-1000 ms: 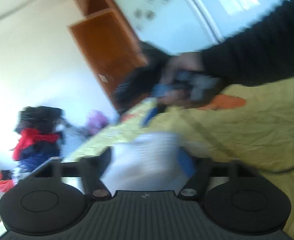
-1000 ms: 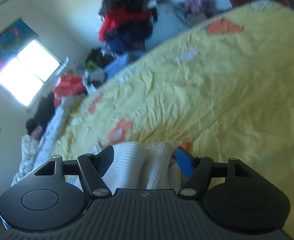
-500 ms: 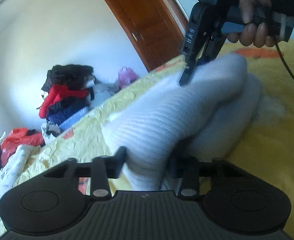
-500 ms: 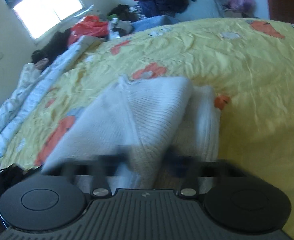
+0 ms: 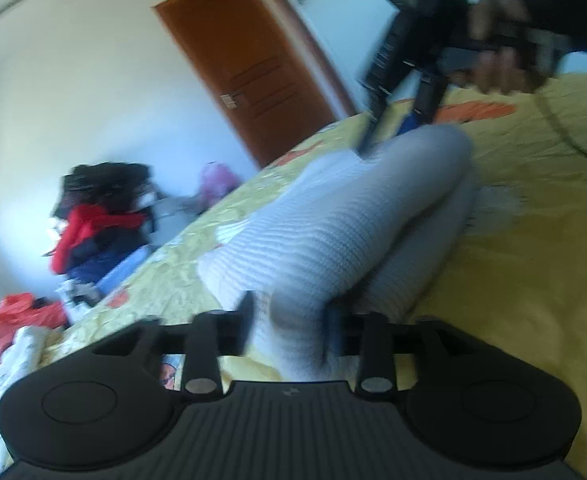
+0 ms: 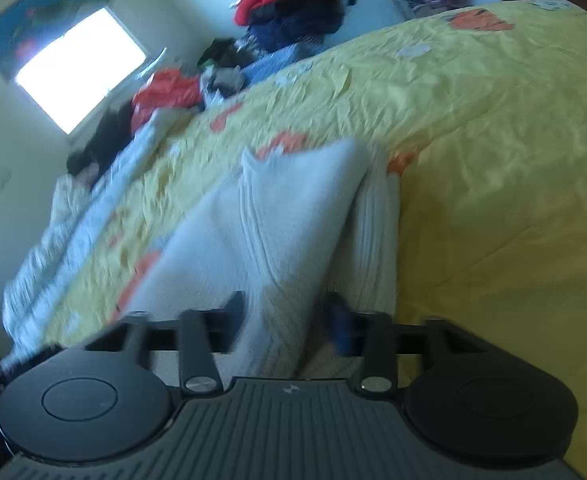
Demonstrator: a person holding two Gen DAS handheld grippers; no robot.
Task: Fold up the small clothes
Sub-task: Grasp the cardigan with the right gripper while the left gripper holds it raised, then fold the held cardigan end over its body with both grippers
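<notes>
Left wrist view: fold laid on the bed, both grips letting go

Left wrist view showed the white knit garment (image 5: 345,232) lying doubled on the yellow bed cover (image 5: 533,280), one rounded fold running from the left gripper (image 5: 289,320) up to the right gripper (image 5: 393,128); left jaws were opening, cloth between them, and whether the pads pressed it I could not tell through blur; right jaws were opening too, fingertips at the far end of the fold, the person's hand (image 5: 501,64) on the handle; right wrist view had the same garment (image 6: 285,216) between the right gripper's (image 6: 285,320) jaws, near edge rising into them, the rest flat on the bed cover (image 6: 493,160).

Risks, as judged:
- upper layer looked puffed, not pressed flat; released like that, the knit could spring back and the fold slide open;
- ribbed knit may snag on a pad; a gripper drawn away before the jaws clear could drag a corner and skew the edges;
- one end freed ahead of the other would let the held end pull the layer crooked;
- bed cover was soft and creased; pushing down to flatten could bunch cover and garment together;
- lower layer stuck out past the upper along the right edge in the right wrist view; uncorrected, the next fold would carry that offset;
- trailing cable (image 5: 565,136) lay on the bed cover beside the garment; it might catch the cloth.
</notes>
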